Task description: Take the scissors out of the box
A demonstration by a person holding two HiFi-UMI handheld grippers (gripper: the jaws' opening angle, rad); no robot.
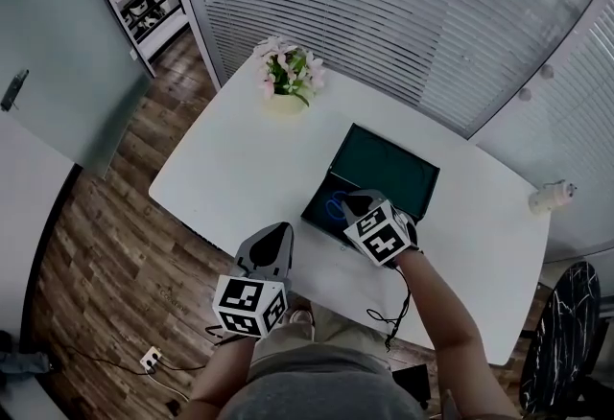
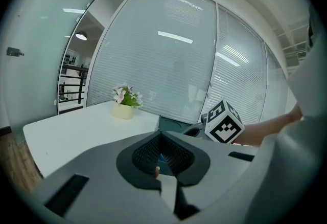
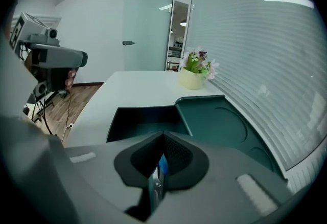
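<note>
A dark green box (image 1: 318,214) lies open on the white table (image 1: 230,159), its lid (image 1: 384,167) tilted back. Blue scissors handles (image 1: 333,207) show inside the box at its near left. My right gripper (image 1: 355,201) hangs over the box's near side, just right of the handles, with its jaws shut and nothing seen between them. In the right gripper view the shut gripper (image 3: 163,134) points into the dark box (image 3: 143,118); the scissors are hidden there. My left gripper (image 1: 278,230) is at the table's near edge, left of the box, shut and empty (image 2: 161,134).
A pot of pink flowers (image 1: 286,78) stands at the table's far end. A small white object (image 1: 553,196) sits at the table's right edge. A dark chair (image 1: 566,332) is at the lower right. A camera on a stand (image 3: 51,57) is beside the table.
</note>
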